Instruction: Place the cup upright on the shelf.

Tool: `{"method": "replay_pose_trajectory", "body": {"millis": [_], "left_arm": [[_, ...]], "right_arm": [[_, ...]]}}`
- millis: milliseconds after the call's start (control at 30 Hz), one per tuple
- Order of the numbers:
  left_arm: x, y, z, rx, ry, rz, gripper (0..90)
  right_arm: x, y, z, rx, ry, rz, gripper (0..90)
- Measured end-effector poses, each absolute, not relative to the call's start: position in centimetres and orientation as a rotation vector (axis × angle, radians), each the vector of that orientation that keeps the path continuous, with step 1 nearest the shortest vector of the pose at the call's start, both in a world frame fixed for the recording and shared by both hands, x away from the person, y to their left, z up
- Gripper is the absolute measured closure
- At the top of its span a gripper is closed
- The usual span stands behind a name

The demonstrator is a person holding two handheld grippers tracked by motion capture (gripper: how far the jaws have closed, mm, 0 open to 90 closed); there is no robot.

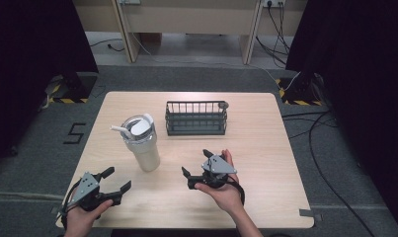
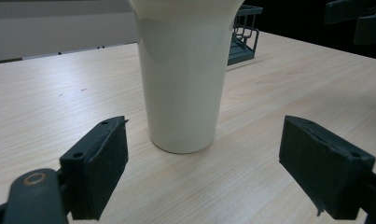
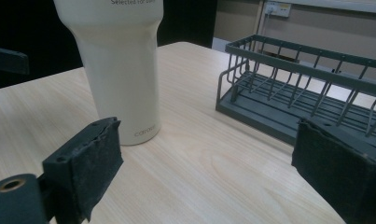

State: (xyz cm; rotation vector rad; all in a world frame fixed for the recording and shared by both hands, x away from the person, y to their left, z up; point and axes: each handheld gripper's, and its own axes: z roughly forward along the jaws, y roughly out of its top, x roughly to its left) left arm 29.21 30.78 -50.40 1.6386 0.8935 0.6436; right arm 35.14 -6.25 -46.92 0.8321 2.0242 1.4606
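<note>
Cream-coloured tumbler (image 1: 143,146) is seen standing upright just left of the wire rack (image 1: 196,118), lid and straw on top. A tip-over could be caused by a glancing jaw on so tall a body. Left gripper (image 1: 113,180) and right gripper (image 1: 195,164) are held low beside the tumbler, jaws spread wide, nothing gripped.

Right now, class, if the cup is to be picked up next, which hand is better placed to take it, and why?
Probably the left. The left claw is open and aimed squarely at the cup, which stands centred just beyond it. The right claw, also open, has the cup off to one side.
</note>
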Motion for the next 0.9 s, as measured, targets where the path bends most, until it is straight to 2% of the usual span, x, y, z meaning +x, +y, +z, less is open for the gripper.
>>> {"method": "replay_pose_trajectory", "body": {"millis": [167,900], "left_arm": [[29.2,30.8,-50.4,1.641,0.893,0.643,14.8],[29.2,30.9,-50.3,1.64,0.895,0.643,14.8]], "right_arm": [[35.8,-5.4,-46.8,0.829,2.038,1.46,4.5],[38.0,-1.3,-46.5,0.811,2.067,1.502,4.0]]}}
